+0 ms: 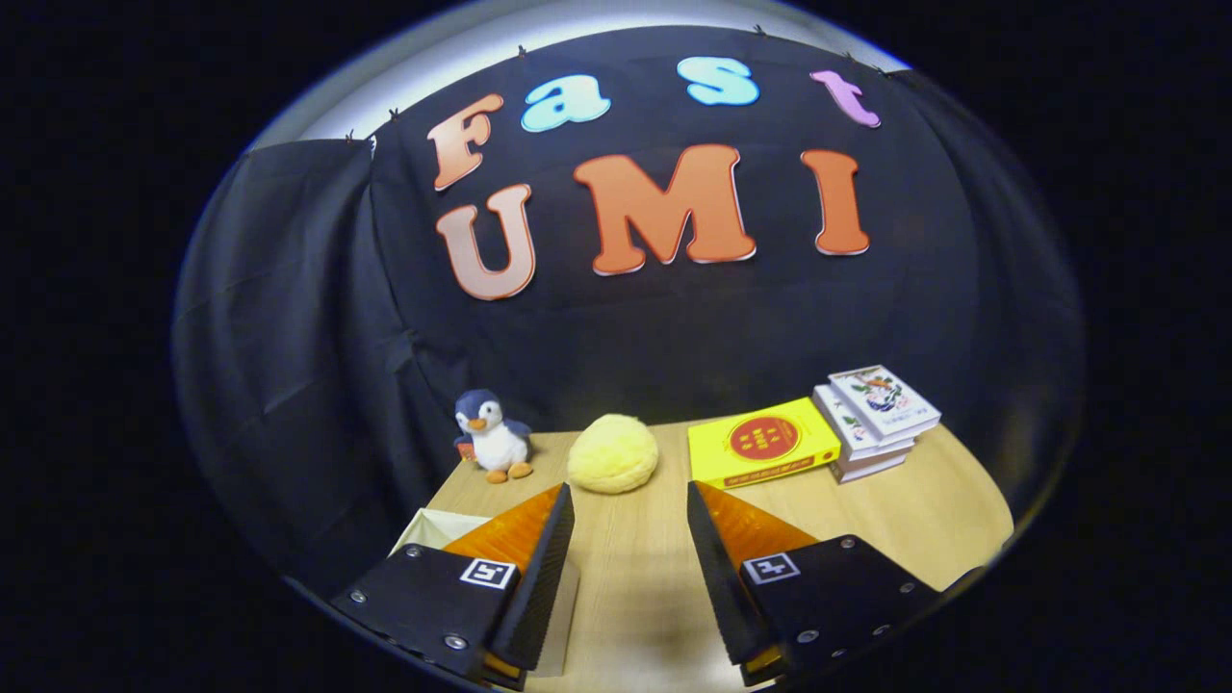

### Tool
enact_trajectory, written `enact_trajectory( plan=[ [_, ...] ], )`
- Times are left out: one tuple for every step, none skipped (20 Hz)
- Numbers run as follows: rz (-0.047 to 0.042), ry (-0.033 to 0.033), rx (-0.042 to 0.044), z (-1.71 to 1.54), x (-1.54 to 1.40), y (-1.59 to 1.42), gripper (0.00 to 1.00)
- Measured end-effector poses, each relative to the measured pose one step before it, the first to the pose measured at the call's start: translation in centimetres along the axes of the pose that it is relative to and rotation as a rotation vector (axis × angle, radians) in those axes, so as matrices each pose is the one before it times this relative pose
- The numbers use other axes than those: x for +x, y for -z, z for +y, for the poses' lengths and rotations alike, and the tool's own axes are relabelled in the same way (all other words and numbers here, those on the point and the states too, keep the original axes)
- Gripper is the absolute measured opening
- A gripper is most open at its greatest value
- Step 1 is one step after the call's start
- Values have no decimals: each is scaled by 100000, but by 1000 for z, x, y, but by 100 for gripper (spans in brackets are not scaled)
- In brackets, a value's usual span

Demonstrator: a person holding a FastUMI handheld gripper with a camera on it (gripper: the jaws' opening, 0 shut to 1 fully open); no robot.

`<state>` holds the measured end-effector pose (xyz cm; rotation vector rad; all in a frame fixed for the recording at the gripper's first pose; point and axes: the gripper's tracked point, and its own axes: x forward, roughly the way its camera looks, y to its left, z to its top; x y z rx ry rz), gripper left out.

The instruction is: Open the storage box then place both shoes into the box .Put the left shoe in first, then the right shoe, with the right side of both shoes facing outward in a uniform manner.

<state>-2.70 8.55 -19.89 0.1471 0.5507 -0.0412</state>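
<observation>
My gripper [628, 500] hangs above a wooden table [635, 568] with its two fingers wide apart and nothing between them. A pale cream corner of some object [438, 527] pokes out from behind the left finger [539, 539]; I cannot tell what it is. A yellow box [760, 441] with a red round mark lies flat beyond the right finger [717, 539], near the back of the table.
A penguin plush [493, 436] stands at the back left. Beside it sits a fluffy yellow ball [613, 453], just ahead of the fingers. A stack of books [876, 419] lies at the back right, next to the yellow box. Black cloth walls close the table's back and left.
</observation>
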Motion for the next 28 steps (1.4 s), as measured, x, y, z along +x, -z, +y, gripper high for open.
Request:
enact_trajectory(
  plan=[
    [-4066,972,-1274,-1178,-528,-1473,75],
    [-3911,935,-1270,-1156,-422,-1421,77],
    [-3753,1050,-959,-1090,-306,-1393,80],
    [-3604,570,-1033,-1050,-163,-1291,81],
    [-3715,780,-744,-863,-195,-1282,84],
    [-3809,938,-1317,-1067,-161,-1299,85],
    [-4779,995,-1919,-879,-314,-1230,87],
    [-5682,1646,-2148,-909,-19,-1496,88],
    [-5107,1378,-2360,-804,-25,-1261,88],
    [-3515,856,-2085,-500,-273,-987,88],
    [-2710,-48,-1910,-379,-252,-810,88],
    [-1672,-325,-831,-175,-282,-854,88],
    [-1048,-639,194,-147,-299,-656,88],
    [-1267,-504,1179,-155,-171,-611,88],
    [-1203,-514,1177,-336,-135,-603,89],
    [-1201,44,871,-351,-226,-711,89],
    [-762,382,-128,-74,127,-103,89],
    [-605,630,-703,-162,-3,-41,89],
    [-1266,173,-673,-164,62,-390,89],
    [-1029,22,-486,-141,-26,-385,89],
    [-1099,-136,-82,-252,11,-436,89],
    [-647,-294,157,-109,-33,-337,89],
    [-688,-507,135,-24,-249,-278,89],
    [-722,-15,222,-85,-134,-134,89],
    [-444,-35,369,-295,-170,-323,89],
    [-336,-267,771,-70,-171,-164,89],
    [-502,-644,792,145,-249,-140,89],
    [-1358,-679,400,72,-160,-246,89]
  ],
)
